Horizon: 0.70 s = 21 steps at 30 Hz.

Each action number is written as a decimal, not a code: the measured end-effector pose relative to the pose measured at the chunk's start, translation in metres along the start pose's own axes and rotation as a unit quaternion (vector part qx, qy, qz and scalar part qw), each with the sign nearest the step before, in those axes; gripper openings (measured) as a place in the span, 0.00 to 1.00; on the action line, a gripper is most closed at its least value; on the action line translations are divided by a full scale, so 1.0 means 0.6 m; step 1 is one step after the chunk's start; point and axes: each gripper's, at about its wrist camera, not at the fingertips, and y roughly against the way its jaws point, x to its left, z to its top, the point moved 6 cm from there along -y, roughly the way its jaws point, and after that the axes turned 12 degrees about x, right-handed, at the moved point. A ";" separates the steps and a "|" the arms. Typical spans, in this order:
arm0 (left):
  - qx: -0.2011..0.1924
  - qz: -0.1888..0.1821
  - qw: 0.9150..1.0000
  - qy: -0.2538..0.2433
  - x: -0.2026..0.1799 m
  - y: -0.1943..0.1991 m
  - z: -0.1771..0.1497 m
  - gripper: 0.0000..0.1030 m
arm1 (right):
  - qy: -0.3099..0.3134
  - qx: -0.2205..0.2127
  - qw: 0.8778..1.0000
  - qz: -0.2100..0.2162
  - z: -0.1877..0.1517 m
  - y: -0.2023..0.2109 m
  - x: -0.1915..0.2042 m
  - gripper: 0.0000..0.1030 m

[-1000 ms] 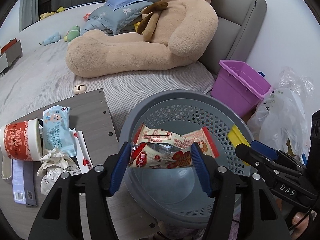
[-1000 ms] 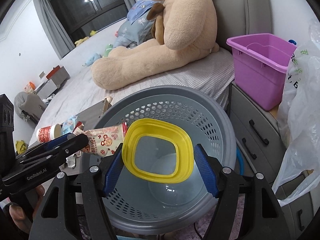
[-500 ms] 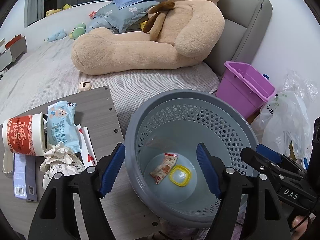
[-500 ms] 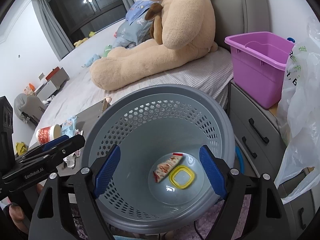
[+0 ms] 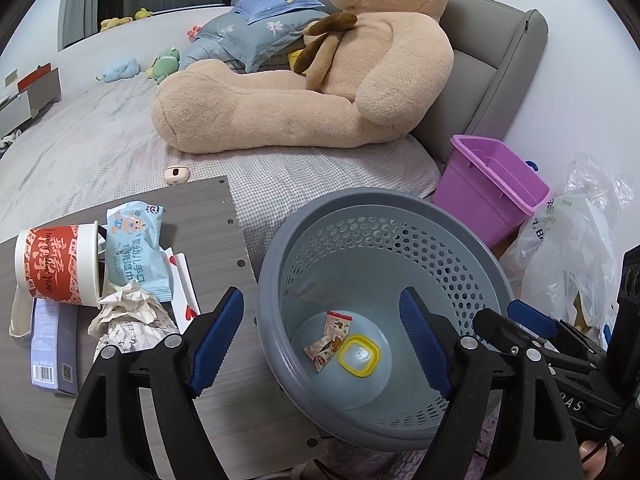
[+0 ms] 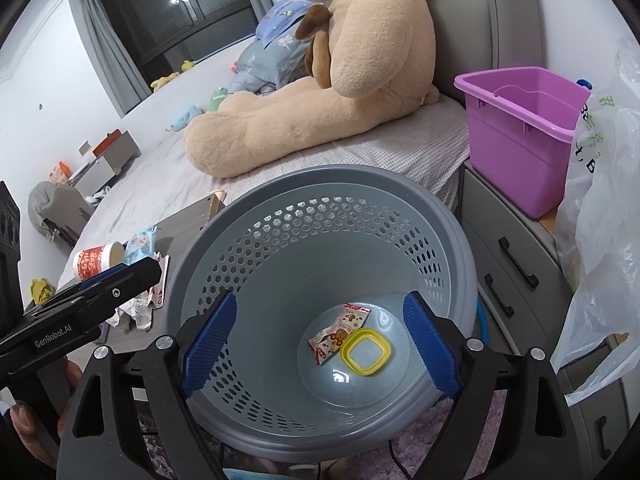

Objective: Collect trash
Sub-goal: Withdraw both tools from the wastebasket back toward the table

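Note:
A grey perforated waste basket (image 5: 384, 208) (image 6: 320, 184) stands beside the bed. On its floor lie a red-and-white snack wrapper (image 5: 330, 338) (image 6: 340, 332) and a yellow square lid (image 5: 359, 355) (image 6: 367, 351). My left gripper (image 5: 322, 334) hangs over the basket's left rim, jaws opening, nothing between them. My right gripper (image 6: 320, 338) hovers over the basket, jaws also opening and empty. More trash waits on the grey bedside board (image 5: 208, 216): a red paper cup (image 5: 56, 266) on its side, a blue wipes packet (image 5: 136, 246) and crumpled paper (image 5: 128, 312).
A big tan teddy bear (image 5: 320, 92) sits on the bed behind. A purple bin (image 5: 492, 188) (image 6: 524, 128) stands on a drawer unit (image 6: 512, 256) at right, beside a white plastic bag (image 5: 572, 256). A blue-grey box (image 5: 52, 344) lies at the board's left.
Both grippers let go of their loads: the wrapper fell from the left one and the yellow lid from the right one into the basket. Both sets of jaws have widened.

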 end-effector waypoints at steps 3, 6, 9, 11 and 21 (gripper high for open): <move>-0.005 0.001 1.000 0.004 0.005 0.007 -0.001 0.75 | 0.004 -0.004 1.000 0.001 0.000 0.003 0.004 0.82; -0.009 0.008 1.000 0.009 0.013 0.015 -0.004 0.75 | 0.009 -0.006 1.000 0.004 -0.002 0.004 0.012 0.83; -0.013 0.015 1.000 0.018 0.027 0.024 -0.007 0.75 | 0.014 -0.009 1.000 0.009 -0.001 0.005 0.021 0.83; -0.019 0.017 0.999 0.027 0.039 0.033 -0.009 0.75 | 0.016 -0.010 1.000 0.012 0.000 0.005 0.027 0.83; -0.046 0.042 0.996 0.057 0.097 0.073 -0.025 0.75 | 0.046 -0.016 0.998 0.025 -0.001 0.010 0.084 0.86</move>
